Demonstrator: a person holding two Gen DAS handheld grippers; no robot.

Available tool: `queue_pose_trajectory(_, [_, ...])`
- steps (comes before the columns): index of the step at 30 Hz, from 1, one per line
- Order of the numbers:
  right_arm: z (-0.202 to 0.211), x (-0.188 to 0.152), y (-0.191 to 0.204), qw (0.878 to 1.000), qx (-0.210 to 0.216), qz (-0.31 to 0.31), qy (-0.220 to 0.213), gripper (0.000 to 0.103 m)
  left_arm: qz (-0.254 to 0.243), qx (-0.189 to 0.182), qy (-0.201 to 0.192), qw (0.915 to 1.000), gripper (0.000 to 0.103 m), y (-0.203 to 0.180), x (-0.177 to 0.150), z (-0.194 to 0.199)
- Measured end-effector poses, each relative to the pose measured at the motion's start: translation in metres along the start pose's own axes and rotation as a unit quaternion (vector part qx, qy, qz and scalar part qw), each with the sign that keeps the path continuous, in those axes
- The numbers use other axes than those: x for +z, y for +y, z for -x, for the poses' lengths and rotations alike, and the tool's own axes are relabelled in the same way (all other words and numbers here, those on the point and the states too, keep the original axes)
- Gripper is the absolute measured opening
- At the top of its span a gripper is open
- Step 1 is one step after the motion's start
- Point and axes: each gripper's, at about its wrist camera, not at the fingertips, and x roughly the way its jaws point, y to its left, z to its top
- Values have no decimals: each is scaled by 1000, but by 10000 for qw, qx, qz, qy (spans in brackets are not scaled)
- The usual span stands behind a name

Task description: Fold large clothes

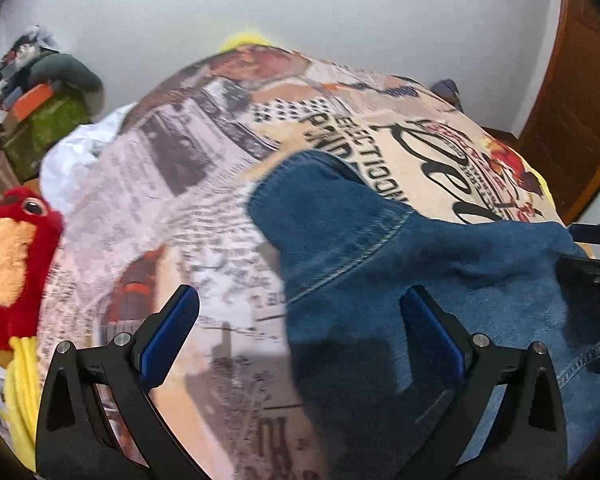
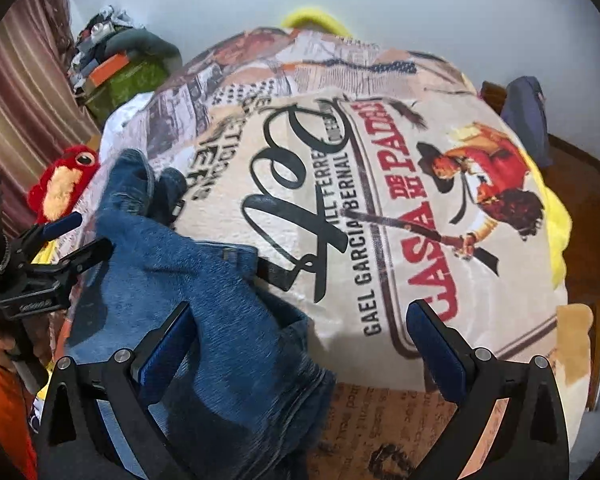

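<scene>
Crumpled blue jeans (image 1: 380, 240) lie in a heap on a bed covered by a printed blanket (image 1: 204, 200). My left gripper (image 1: 300, 312) is open and hovers over the jeans' left edge, its right finger (image 1: 428, 320) above the denim and nothing between the jaws. In the right wrist view the jeans (image 2: 204, 280) fill the lower left. My right gripper (image 2: 302, 328) is open too, its left finger (image 2: 172, 340) over the denim and the other over the blanket (image 2: 380, 200). Each gripper shows in the other's view: the right gripper (image 1: 584, 250) and the left gripper (image 2: 84, 234).
A red plush toy (image 1: 12, 260) (image 2: 64, 184) sits at the bed's left side. A clutter pile (image 1: 48, 100) stands by the wall beyond it. A wooden door (image 1: 580, 100) is at the right. A striped curtain (image 2: 20, 100) and a person's orange sleeve (image 2: 0, 392) are at the left.
</scene>
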Motion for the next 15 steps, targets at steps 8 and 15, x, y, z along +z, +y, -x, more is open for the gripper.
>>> queue_pose_trajectory(8, [61, -17, 13, 9978, 546, -131, -346, 103, 6, 21, -246, 9997, 103, 18, -15, 52])
queue_pose_trajectory(15, [70, -43, 16, 9969, 768, -149, -98, 103, 123, -625, 26, 9980, 103, 16, -47, 72])
